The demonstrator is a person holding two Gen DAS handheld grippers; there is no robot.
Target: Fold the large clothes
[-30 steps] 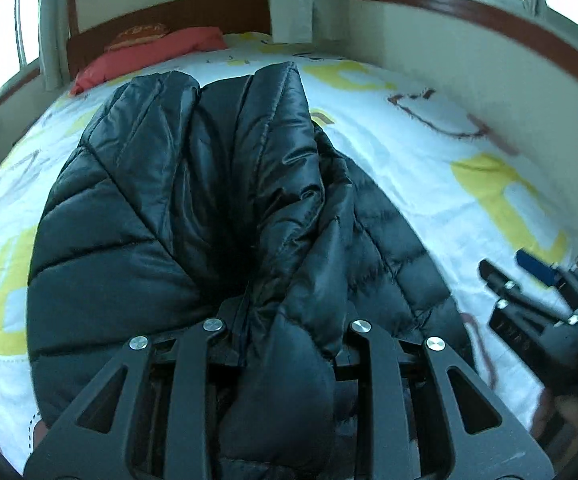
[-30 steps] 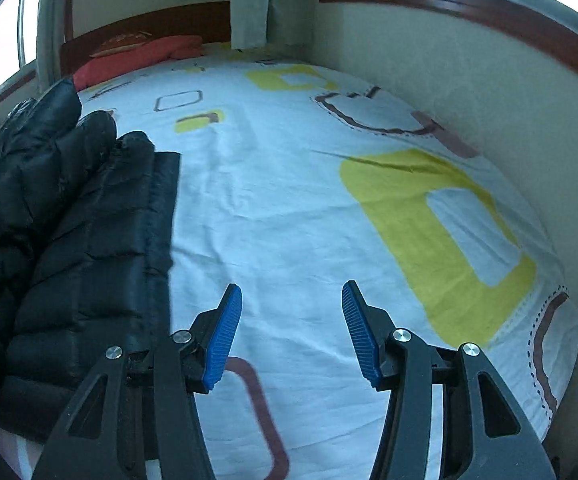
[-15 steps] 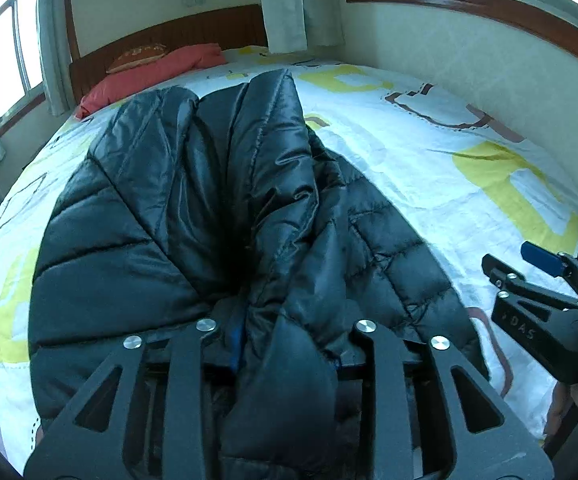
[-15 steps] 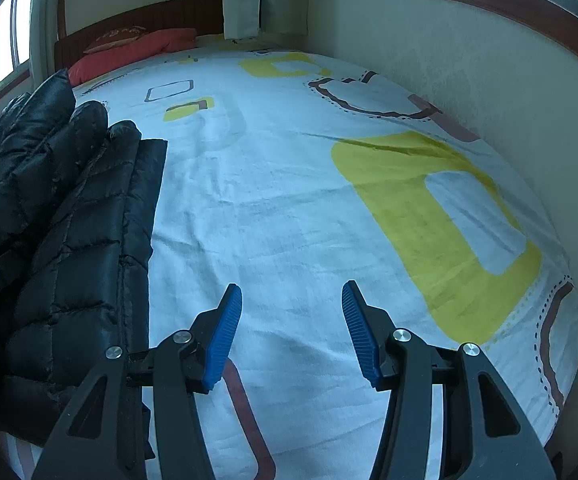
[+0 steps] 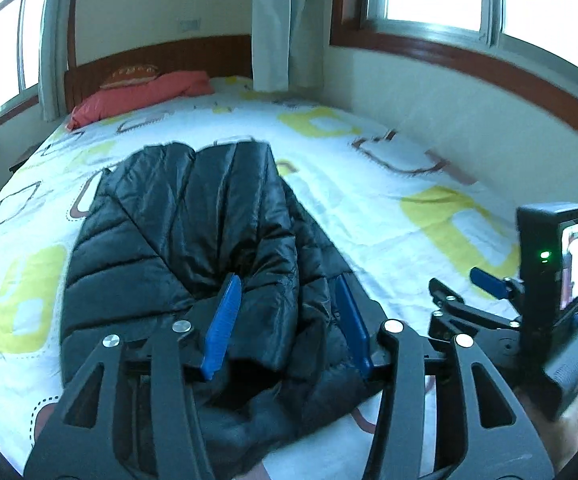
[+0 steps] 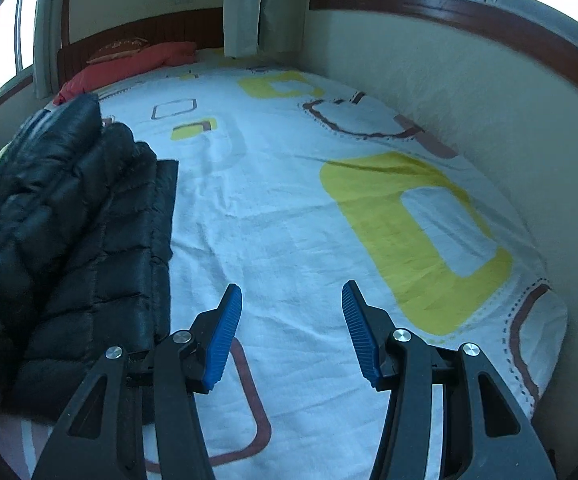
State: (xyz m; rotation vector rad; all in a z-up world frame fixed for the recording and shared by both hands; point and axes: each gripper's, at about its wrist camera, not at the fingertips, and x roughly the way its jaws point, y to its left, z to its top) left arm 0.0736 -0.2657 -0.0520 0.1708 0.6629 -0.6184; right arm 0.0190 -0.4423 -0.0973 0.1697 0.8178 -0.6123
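Note:
A black quilted puffer jacket [image 5: 193, 232] lies folded lengthwise on the patterned bed sheet [image 5: 369, 208]. My left gripper [image 5: 287, 284] hovers over its near end. The jaws are opening, and the blue pads [image 5: 225, 320] stand clear of the fabric, with a fold of the jacket lying below and between them. In the right wrist view the jacket [image 6: 69, 220] lies along the left side. My right gripper [image 6: 292, 292] is open above bare sheet to the right of the jacket, with nothing between its fingers. It also shows at the right edge of the left wrist view as the right gripper [image 5: 465, 286].
A red pillow [image 5: 141, 96] lies against the wooden headboard [image 5: 169, 56] at the far end. A wall [image 6: 489, 100] with a window sill runs along the bed's right side. The right gripper's camera box [image 5: 555, 264] stands close beside the left gripper.
The left jaws have opened and let go of the jacket, and the left gripper has risen and drawn back. The jacket now rests lower on the bed. The right gripper has drawn back a little.

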